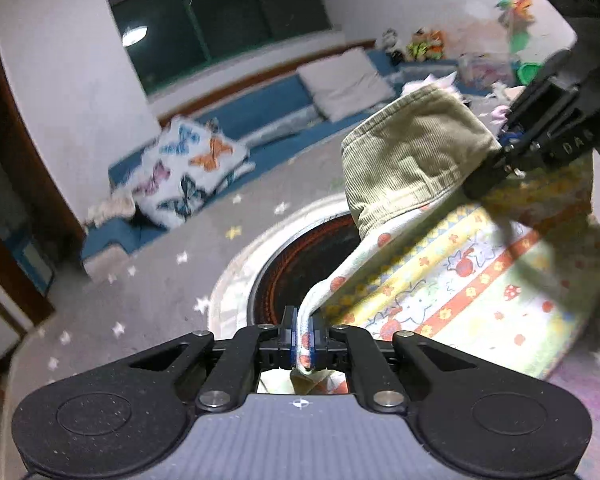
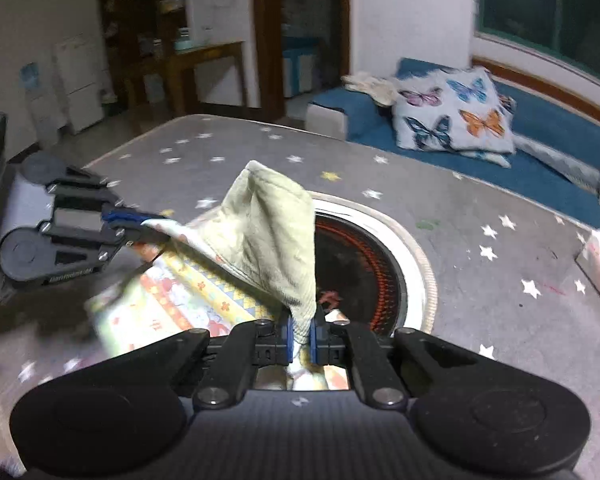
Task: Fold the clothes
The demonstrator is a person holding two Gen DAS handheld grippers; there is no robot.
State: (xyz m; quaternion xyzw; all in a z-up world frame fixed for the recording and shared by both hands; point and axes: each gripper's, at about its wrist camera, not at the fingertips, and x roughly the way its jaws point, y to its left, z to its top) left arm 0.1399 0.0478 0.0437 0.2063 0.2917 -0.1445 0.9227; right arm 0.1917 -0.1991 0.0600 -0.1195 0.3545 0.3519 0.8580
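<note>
Hand-held gripper point(image 2: 301, 342) around garment point(image 2: 268, 236) edge

A star-print table with a sunken round heater, and a blue window bench behind it.

We see a grey tablecloth point(image 2: 228, 148) scattered with white and yellow stars, with a round heater point(image 2: 364, 268) ringed in white and glowing orange set into it. Beyond the table we find a blue bench cushion point(image 2: 540, 132) under a dark window point(image 1: 220, 20), a butterfly-print pillow point(image 2: 452, 116) resting on it, and a white pillow point(image 1: 344, 80) farther along. We also make out a wooden side table point(image 2: 204, 68) and blurred bright toys point(image 1: 424, 44) in the corner.
</note>
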